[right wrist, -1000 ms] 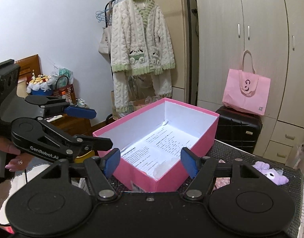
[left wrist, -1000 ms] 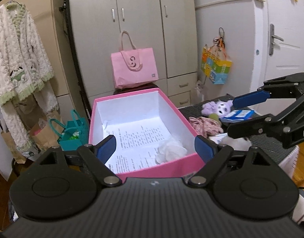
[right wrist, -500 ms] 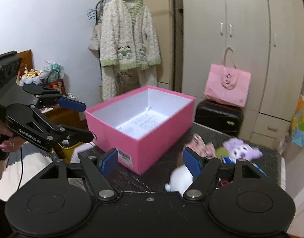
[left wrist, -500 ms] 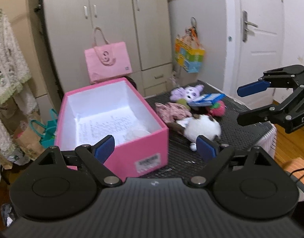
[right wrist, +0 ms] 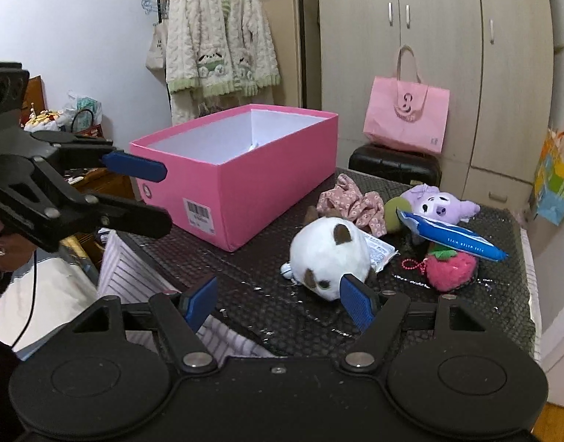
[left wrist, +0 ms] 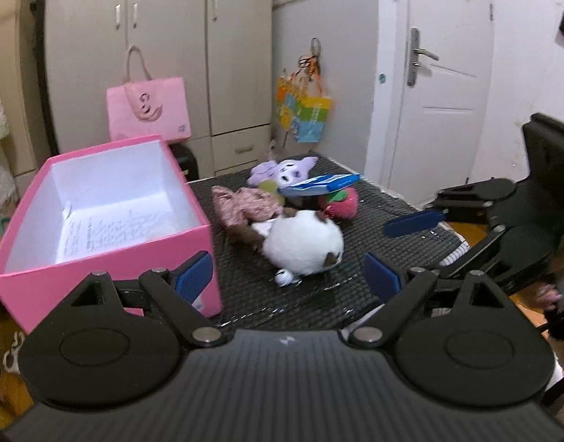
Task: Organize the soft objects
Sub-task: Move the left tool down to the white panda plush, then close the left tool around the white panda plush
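A white plush with brown ears point(left wrist: 304, 243) point(right wrist: 326, 254) lies on the black mesh tabletop point(left wrist: 374, 221). My left gripper point(left wrist: 286, 278) is open just short of it, holding nothing. My right gripper point(right wrist: 280, 304) is also open and empty, its right finger close beside the plush. Behind lie a floral pink cloth point(left wrist: 245, 204) point(right wrist: 352, 199), a purple plush point(left wrist: 285, 171) point(right wrist: 436, 202), a strawberry plush point(left wrist: 342, 202) point(right wrist: 451, 270) and a blue wipes pack point(left wrist: 318, 184) point(right wrist: 455, 237). The open pink box point(left wrist: 109, 254) point(right wrist: 245, 191), lined with printed paper, stands to the left of the toys.
Each gripper shows in the other's view: the right gripper point(left wrist: 418, 243) at the right, the left gripper point(right wrist: 166, 197) at the left. A striped cloth point(right wrist: 127, 269) hangs at the table's near edge. A pink paper bag point(right wrist: 407, 118) sits on a black case behind the table.
Both views have swung from the pink box to the toys and dropped lower. The white plush is now close ahead of both grippers. Both stay open.
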The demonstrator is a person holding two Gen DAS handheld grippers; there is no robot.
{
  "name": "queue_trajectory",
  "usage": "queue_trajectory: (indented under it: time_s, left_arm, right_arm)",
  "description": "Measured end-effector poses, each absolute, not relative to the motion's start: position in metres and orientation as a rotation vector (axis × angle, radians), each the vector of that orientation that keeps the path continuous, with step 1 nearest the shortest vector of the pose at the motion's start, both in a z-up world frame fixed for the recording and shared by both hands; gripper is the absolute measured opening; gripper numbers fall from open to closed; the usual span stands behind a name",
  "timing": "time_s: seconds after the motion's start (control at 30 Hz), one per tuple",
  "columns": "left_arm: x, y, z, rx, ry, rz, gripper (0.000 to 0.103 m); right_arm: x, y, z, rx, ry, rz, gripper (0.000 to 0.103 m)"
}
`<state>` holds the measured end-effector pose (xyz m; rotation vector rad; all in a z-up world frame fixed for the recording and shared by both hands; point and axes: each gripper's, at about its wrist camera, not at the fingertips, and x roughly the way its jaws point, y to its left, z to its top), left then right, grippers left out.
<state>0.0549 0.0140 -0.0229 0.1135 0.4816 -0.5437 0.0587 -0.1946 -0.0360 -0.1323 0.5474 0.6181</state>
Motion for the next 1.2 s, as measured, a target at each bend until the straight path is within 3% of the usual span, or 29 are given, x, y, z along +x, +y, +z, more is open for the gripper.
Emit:
queue_trajectory:
  time_s: [0.43, 1.2]
  left_arm:
    - [0.084, -0.033, -0.053, 0.123, 0.386, -0.461, 0.089]
    - [0.136, -0.071, -0.084, 0.025, 0.508, -0.427, 0.089]
  right_arm:
    - [0.090, -0.193, -0.091, -0.128, 0.442, 0.533, 0.078]
    - [0.110, -0.180, -0.114, -0.137, 0.379, 0.449, 0.083]
